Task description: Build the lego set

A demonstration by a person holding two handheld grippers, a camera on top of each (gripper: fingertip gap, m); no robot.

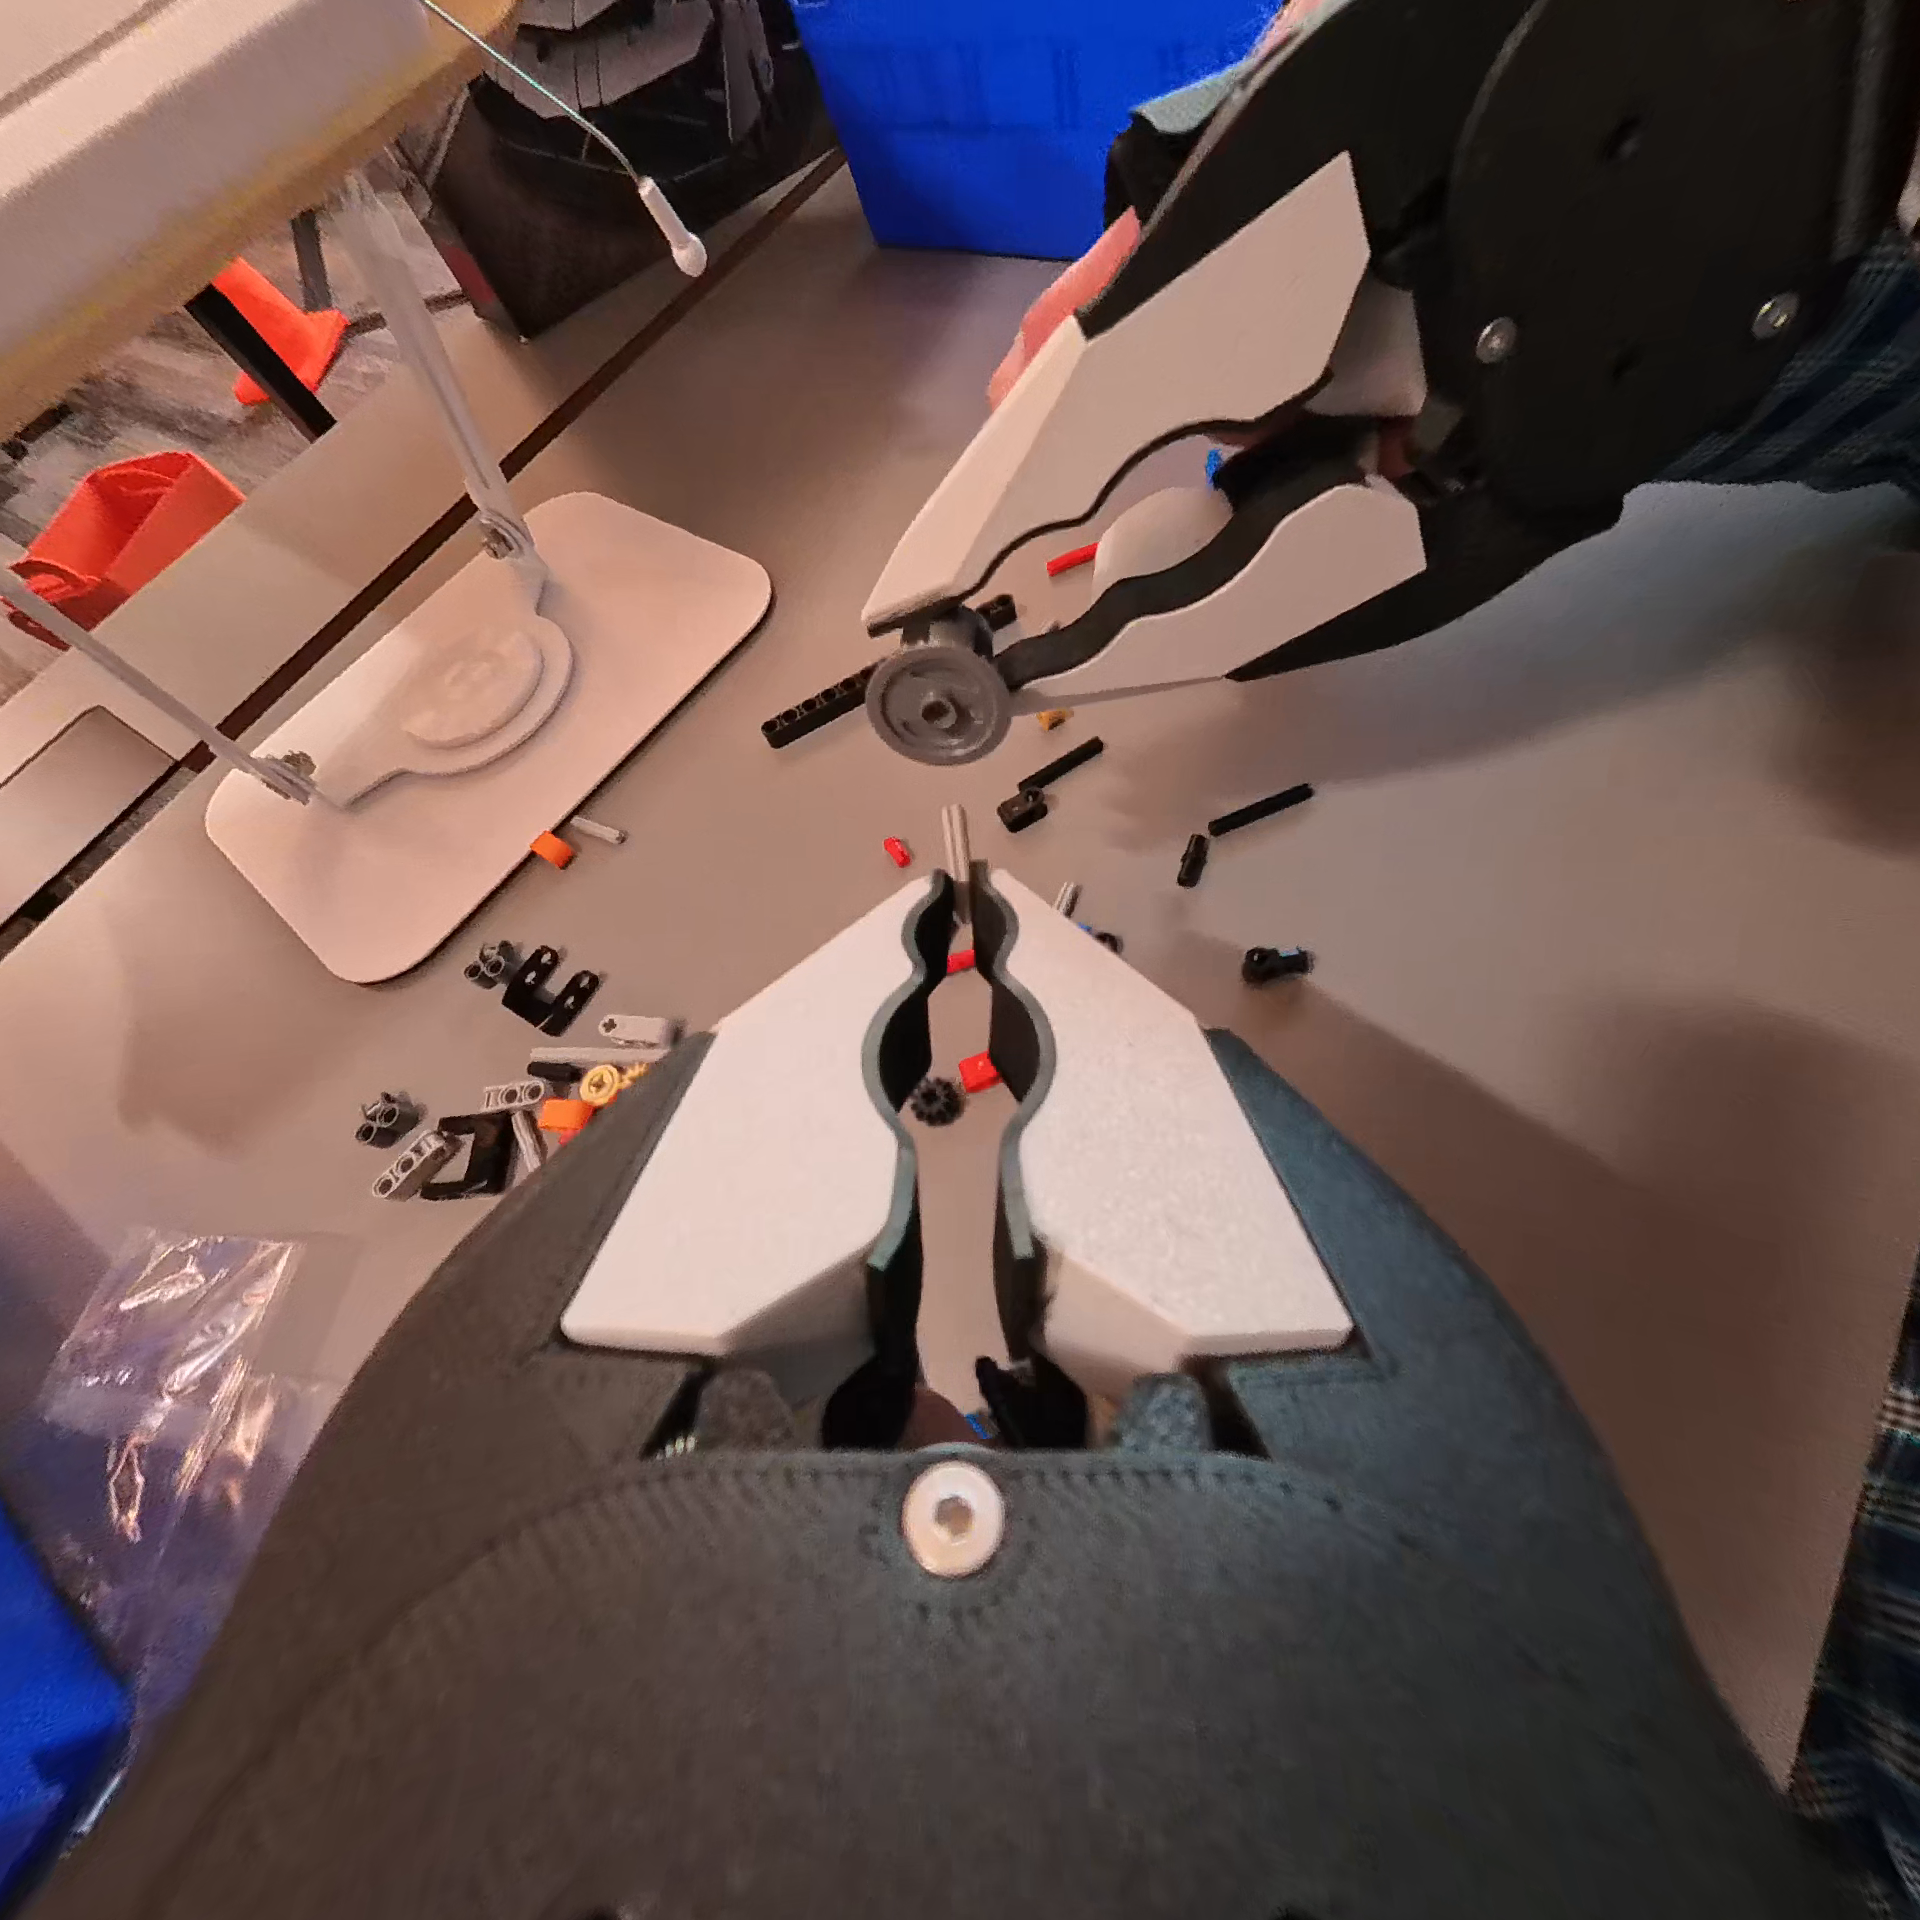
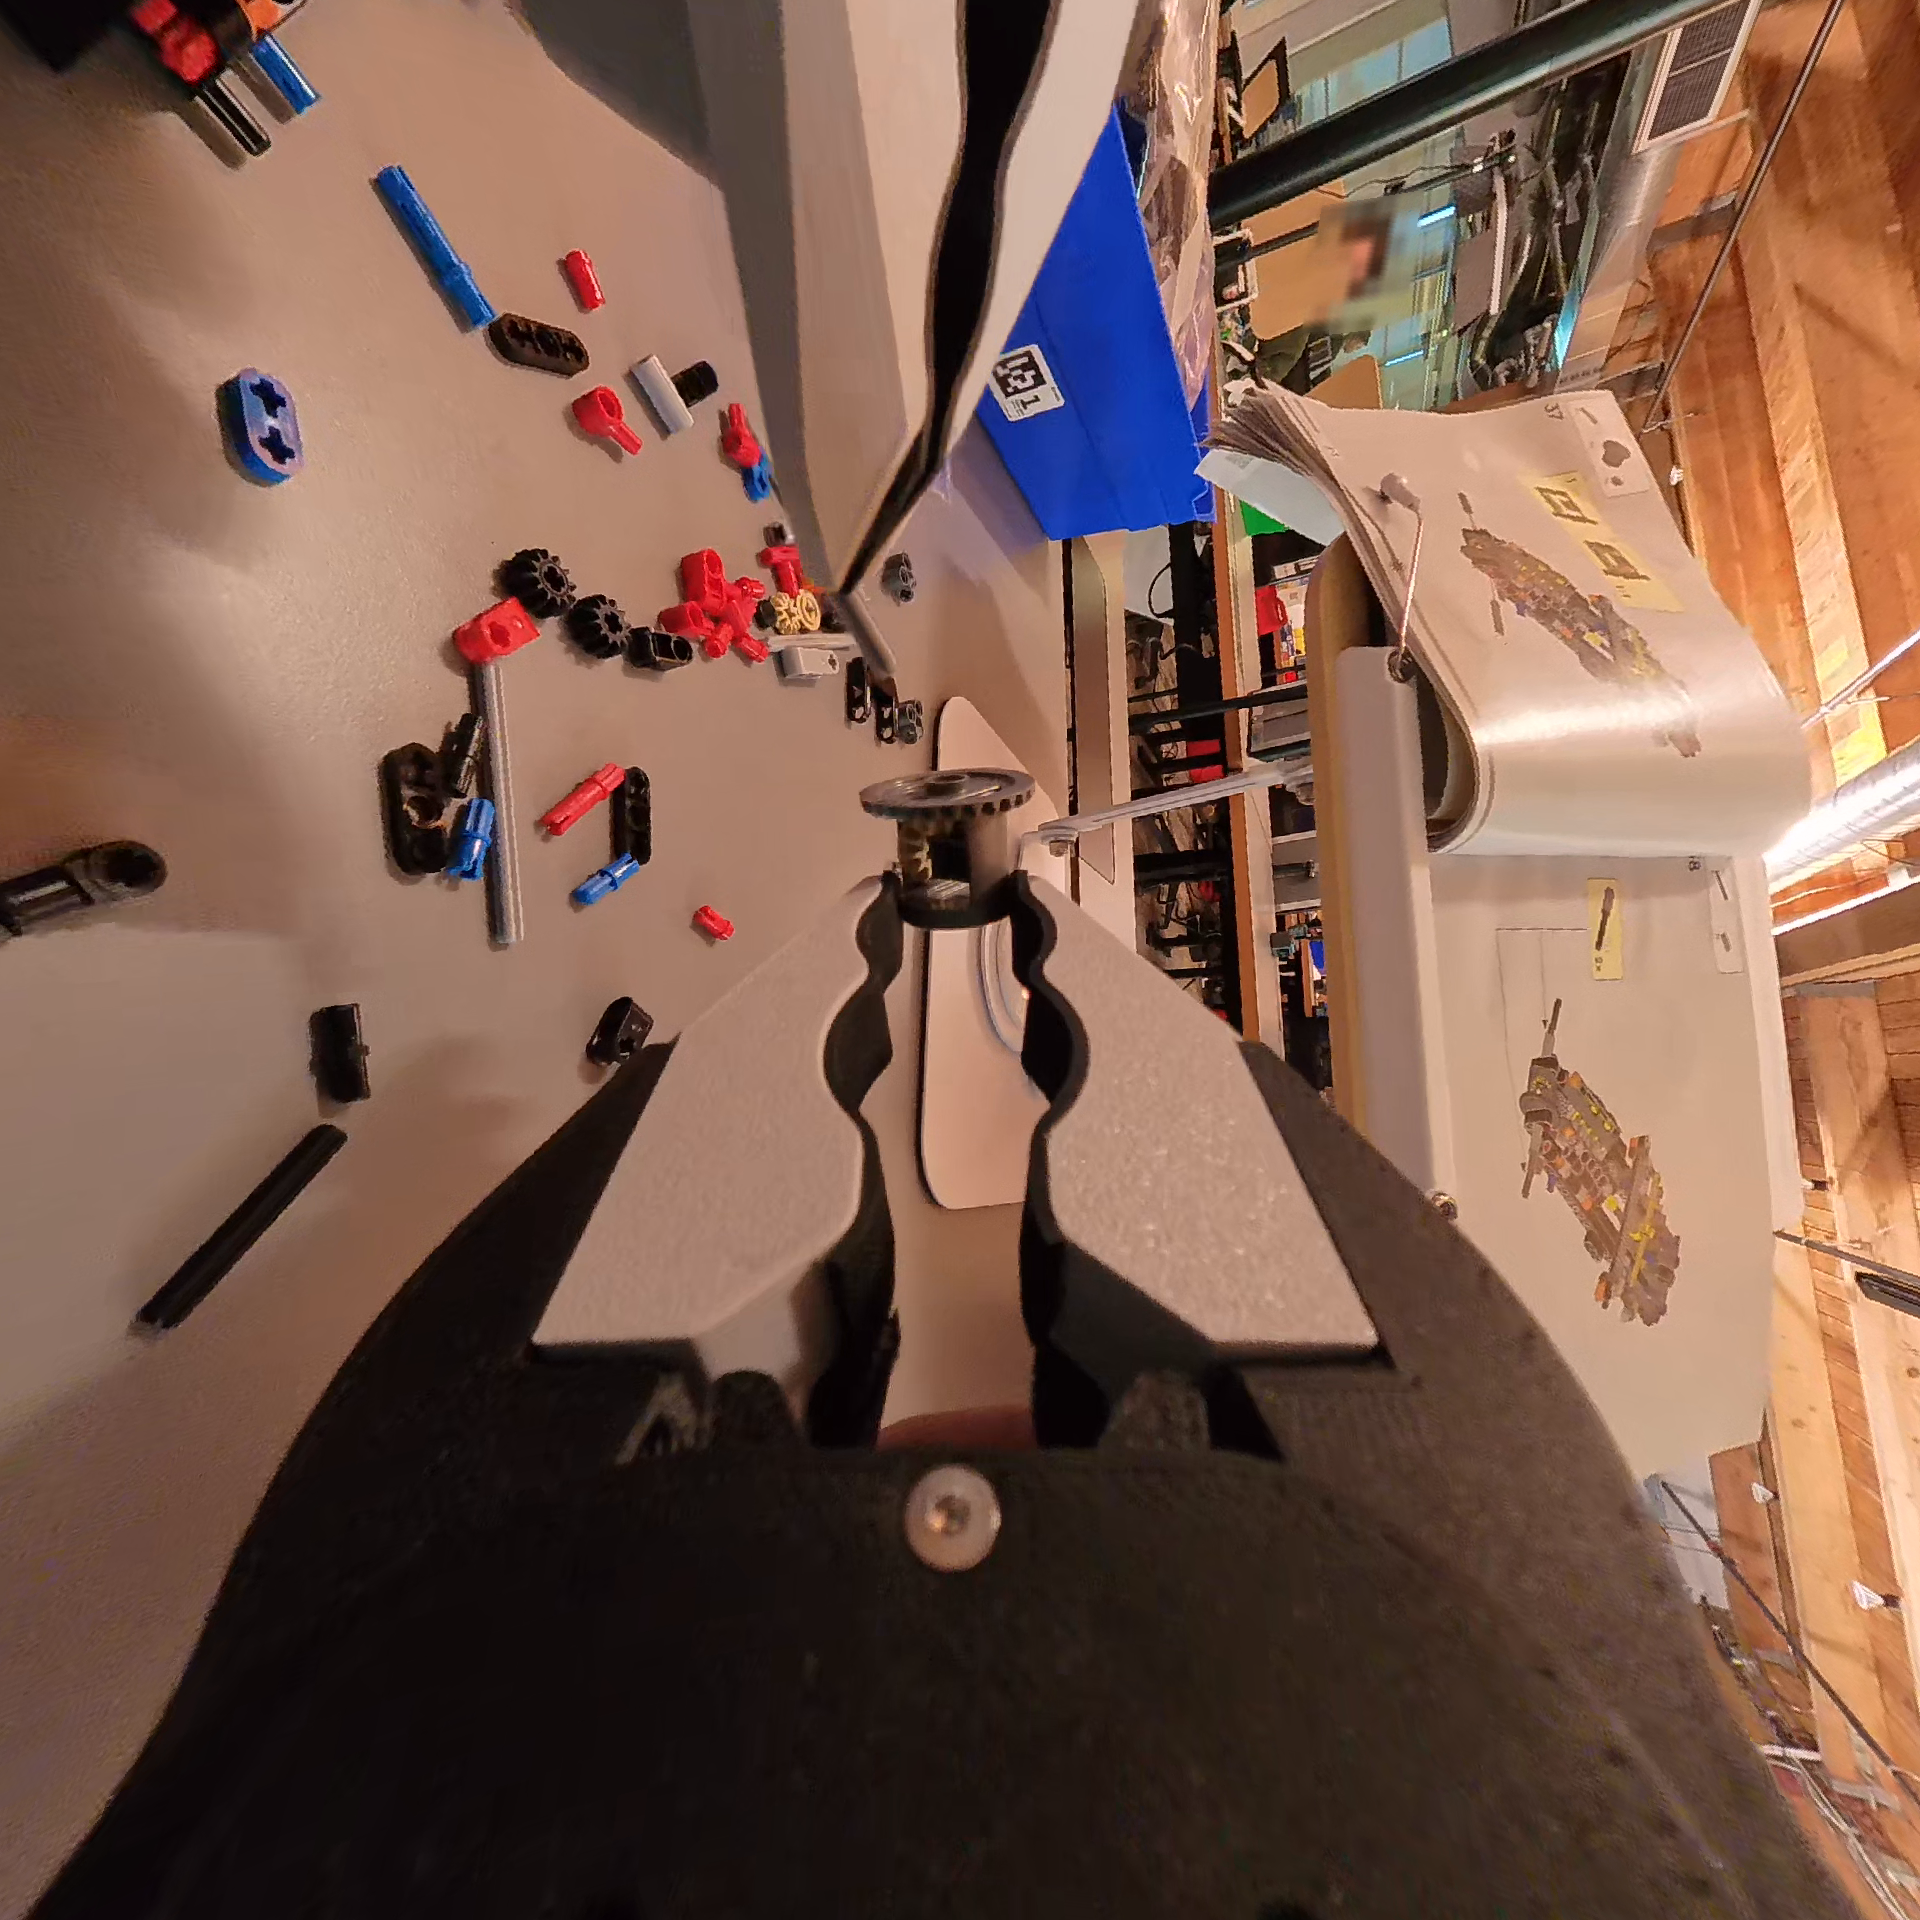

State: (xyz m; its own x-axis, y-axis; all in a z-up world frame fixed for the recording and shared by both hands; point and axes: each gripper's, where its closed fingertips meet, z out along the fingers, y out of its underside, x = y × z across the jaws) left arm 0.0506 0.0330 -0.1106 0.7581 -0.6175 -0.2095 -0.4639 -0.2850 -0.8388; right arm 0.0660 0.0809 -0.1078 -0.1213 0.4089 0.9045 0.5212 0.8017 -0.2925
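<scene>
Blue bin (image 2: 1091, 395), contents hidden

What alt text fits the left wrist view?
The left tool pinches a short light grey axle at its tips, pointing toward the dark grey geared differential piece clamped in the right tool above a grey table. Small black, red and grey building pieces lie scattered around, beside a white flat-based stand.

Edges and fingers are hiding parts

The right gripper (image 1: 940, 649) is covering the gear piece's (image 1: 935, 712) body; a blue bin (image 1: 966, 135) is running off the far edge.
</scene>
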